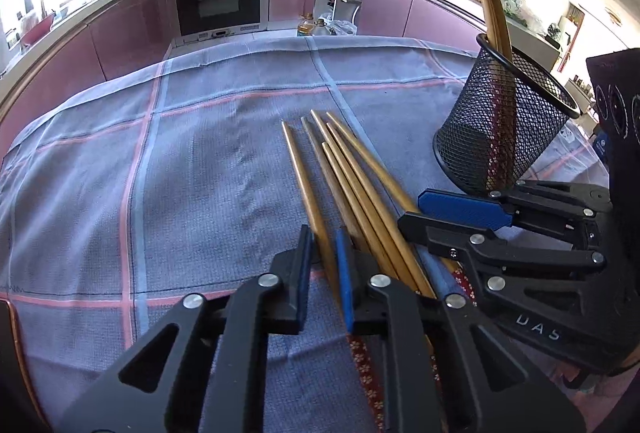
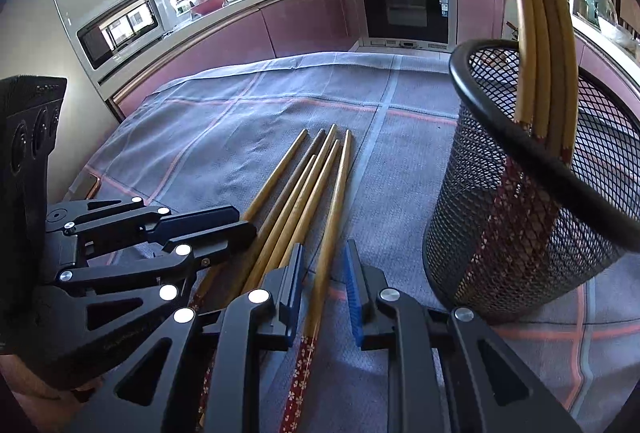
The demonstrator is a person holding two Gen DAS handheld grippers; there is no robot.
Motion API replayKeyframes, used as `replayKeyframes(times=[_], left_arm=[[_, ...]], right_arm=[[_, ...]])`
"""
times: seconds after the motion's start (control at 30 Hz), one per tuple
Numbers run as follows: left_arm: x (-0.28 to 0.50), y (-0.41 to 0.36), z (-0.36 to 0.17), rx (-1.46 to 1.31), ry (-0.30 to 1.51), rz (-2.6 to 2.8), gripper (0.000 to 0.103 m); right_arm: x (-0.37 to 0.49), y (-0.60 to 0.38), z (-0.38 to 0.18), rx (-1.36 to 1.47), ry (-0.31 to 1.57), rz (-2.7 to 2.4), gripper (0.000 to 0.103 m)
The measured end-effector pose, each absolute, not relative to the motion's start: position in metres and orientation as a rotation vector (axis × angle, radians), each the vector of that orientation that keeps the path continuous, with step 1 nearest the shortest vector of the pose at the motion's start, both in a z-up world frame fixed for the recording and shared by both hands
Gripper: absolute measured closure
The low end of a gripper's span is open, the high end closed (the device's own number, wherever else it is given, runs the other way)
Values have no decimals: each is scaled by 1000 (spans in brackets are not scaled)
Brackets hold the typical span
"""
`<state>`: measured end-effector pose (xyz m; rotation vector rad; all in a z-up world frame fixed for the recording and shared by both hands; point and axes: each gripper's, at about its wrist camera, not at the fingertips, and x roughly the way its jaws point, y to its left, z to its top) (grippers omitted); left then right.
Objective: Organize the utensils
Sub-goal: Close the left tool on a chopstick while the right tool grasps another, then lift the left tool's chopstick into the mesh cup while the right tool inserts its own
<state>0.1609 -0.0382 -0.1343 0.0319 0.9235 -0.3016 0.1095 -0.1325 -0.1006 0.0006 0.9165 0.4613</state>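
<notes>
Six loose wooden chopsticks with tan shafts and red flowered handle ends [image 1: 348, 173] [image 2: 304, 185] lie side by side in a fan on the blue-grey checked cloth [image 1: 160, 173] [image 2: 224, 121] that covers the table, their tips pointing toward the far edge.

The left gripper [image 1: 324, 273] [image 2: 240, 227] is low over the handle ends near the front edge. Its blue-padded jaws are apart and straddle the leftmost chopstick [image 1: 308, 189] without pinching it.

The right gripper [image 2: 322, 273] [image 1: 408, 211] is likewise released, its jaws on either side of the rightmost chopstick [image 2: 334, 209].

Toward the right edge stands the black wire-mesh cylindrical holder [image 1: 504, 125] [image 2: 532, 193], upright on the cloth, just beside the right gripper. Several matching chopsticks [image 1: 488, 1] [image 2: 540, 33] stand in it, leaning on its rim.
</notes>
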Motion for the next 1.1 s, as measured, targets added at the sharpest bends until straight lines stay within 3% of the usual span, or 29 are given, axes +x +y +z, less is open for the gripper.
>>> replayKeyframes(times=[0.17,0.33,0.87,1.1], left_arm=[[160,-35,-135,-8,922,-289,94],[156,-29,-132,-45,909,-285,95],[135,-28,-135,-26,945,-377,95],[147,-31,-138,0,968,-390,90]], right_arm=[[110,-138,-102,34,920,465,95],[108,-147,-99,80,912,470,97],[95,-140,-95,37,930,564,96],[104,-135,-101,20,942,556,95]])
